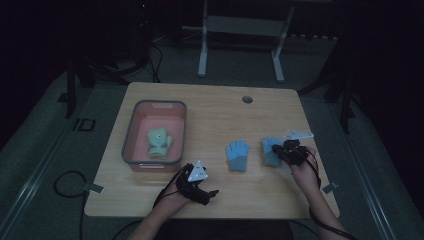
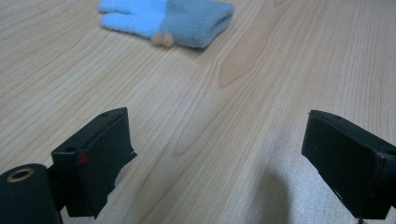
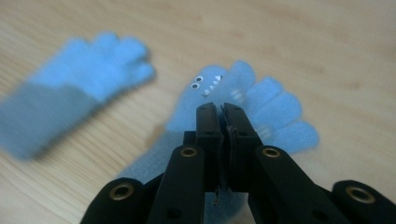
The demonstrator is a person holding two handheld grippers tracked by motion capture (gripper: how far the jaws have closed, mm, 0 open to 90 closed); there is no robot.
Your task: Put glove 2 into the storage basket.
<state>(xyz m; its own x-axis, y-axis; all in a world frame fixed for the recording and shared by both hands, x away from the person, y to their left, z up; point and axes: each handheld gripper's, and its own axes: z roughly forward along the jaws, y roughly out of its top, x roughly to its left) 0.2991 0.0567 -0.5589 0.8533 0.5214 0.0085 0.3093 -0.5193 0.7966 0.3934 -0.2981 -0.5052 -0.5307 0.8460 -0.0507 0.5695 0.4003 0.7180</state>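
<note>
Black jaws of the right gripper (image 3: 219,109) pinch the blue glove (image 3: 261,107) with googly eyes, ready for lifting. Beside that glove lies its mate (image 1: 237,156); left gripper (image 1: 202,192) waits wide; farther left, the pink bin (image 1: 131,127) holds a green glove (image 1: 159,143).

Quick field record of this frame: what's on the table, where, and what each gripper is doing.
surface: light wooden table
bin: red plastic bin with grey rim, left part of table, holds a green knitted glove
middle glove: light blue knitted glove with grey-blue cuff, lying flat, untouched
right glove: light blue knitted glove with small googly eyes, at the right gripper
left gripper: fingers wide apart over bare wood, nothing between them
right gripper: fingers shut on the glove's fabric
</note>
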